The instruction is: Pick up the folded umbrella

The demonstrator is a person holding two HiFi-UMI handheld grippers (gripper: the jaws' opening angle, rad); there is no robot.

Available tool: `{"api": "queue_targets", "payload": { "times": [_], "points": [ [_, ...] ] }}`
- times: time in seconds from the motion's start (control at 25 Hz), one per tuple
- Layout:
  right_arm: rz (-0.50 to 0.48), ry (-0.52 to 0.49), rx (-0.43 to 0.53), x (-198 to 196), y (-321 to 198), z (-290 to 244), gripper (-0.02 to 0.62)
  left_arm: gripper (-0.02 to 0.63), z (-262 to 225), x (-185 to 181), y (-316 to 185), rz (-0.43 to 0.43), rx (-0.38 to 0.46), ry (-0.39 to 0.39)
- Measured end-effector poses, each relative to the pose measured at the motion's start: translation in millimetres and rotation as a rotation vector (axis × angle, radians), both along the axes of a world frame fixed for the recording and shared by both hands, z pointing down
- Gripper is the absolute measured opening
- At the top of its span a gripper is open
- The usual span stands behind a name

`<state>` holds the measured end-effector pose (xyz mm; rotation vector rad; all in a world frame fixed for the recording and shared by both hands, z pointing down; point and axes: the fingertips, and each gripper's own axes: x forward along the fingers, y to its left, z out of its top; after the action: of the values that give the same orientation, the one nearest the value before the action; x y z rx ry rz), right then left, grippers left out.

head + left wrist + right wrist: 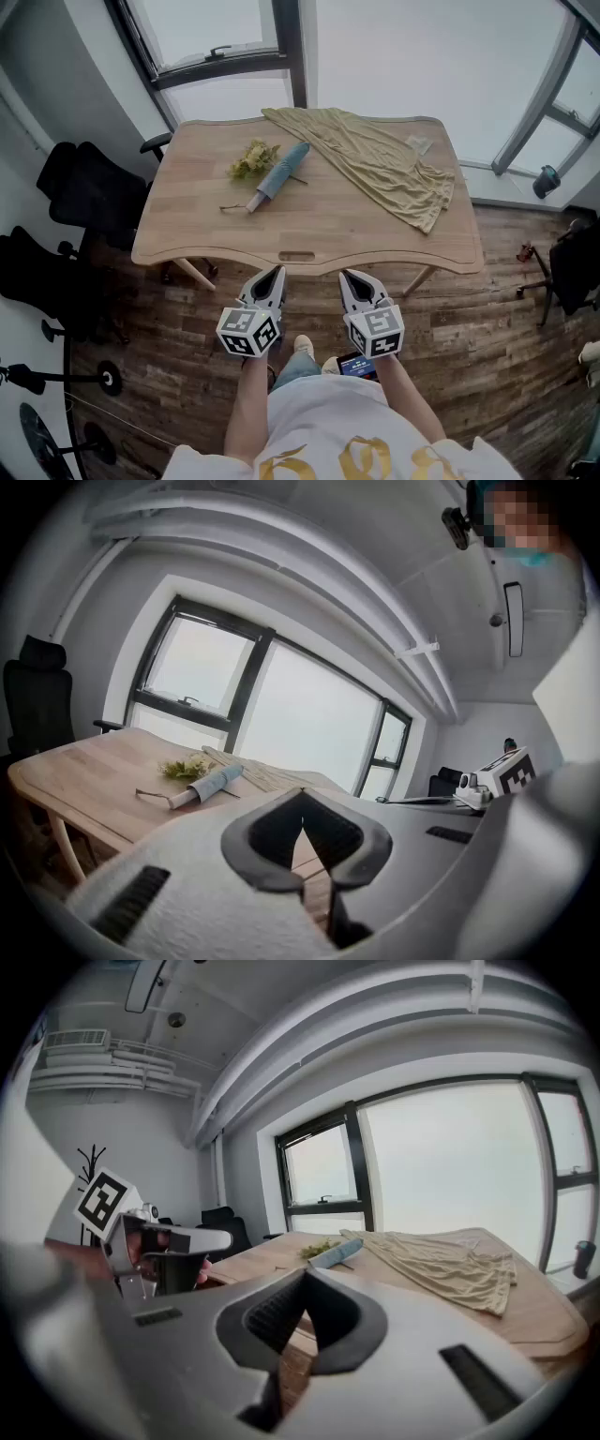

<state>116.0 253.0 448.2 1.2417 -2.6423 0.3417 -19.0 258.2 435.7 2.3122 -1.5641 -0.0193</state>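
The folded umbrella (278, 175), pale blue with a light handle end, lies on the wooden table (309, 234) left of centre, beside a sprig of yellow-green flowers (253, 159). Both grippers hang in front of the table's near edge, over the floor, well short of the umbrella. My left gripper (274, 273) is shut with nothing in it, and so is my right gripper (349, 276). The left gripper view has the umbrella (208, 785) far ahead to the left of the closed jaws (302, 803). The right gripper view shows it (335, 1253) just above the closed jaws (306, 1279).
An olive cloth (380, 161) is spread over the table's back right part. Black office chairs (89, 192) stand left of the table, another chair (572, 267) at the right. Windows run behind the table. The person's feet and a phone (356, 366) show below the grippers.
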Motion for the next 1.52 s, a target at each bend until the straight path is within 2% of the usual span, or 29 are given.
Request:
{"api": "queue_targets", "payload": {
  "times": [0.24, 0.52, 0.68, 0.88, 1.0, 1.16, 1.52],
  "points": [
    [-0.031, -0.017, -0.019, -4.6, 3.6, 1.8, 0.009, 0.020, -3.3, -2.2, 2.4, 0.004, 0.000, 0.048],
    [-0.029, -0.069, -0.047, 0.0, 8.2, 2.3, 0.009, 0.020, -0.6, 5.1, 8.5, 0.010, -0.014, -0.030],
    [-0.028, -0.083, -0.066, -1.4, 5.9, 8.0, 0.011, 0.020, -3.9, 5.2, 6.0, 0.024, 0.014, -0.029],
    [-0.022, -0.090, -0.072, -1.0, -10.0, 9.4, 0.009, 0.020, -1.0, 2.3, -11.3, 0.013, -0.009, -0.056],
    [-0.026, -0.082, -0.076, -5.8, -22.7, 12.7, 0.009, 0.020, 5.0, -1.7, -26.2, 0.015, -0.019, -0.059],
    [-0.030, -0.060, -0.090, -16.1, -50.1, 23.4, 0.009, 0.020, 15.5, -2.8, -56.5, 0.053, -0.026, -0.103],
    [-0.003, -0.025, -0.149, -52.1, -161.0, 40.3, 0.009, 0.020, 37.9, -36.6, -171.8, 0.083, -0.085, -0.099]
  ]
}}
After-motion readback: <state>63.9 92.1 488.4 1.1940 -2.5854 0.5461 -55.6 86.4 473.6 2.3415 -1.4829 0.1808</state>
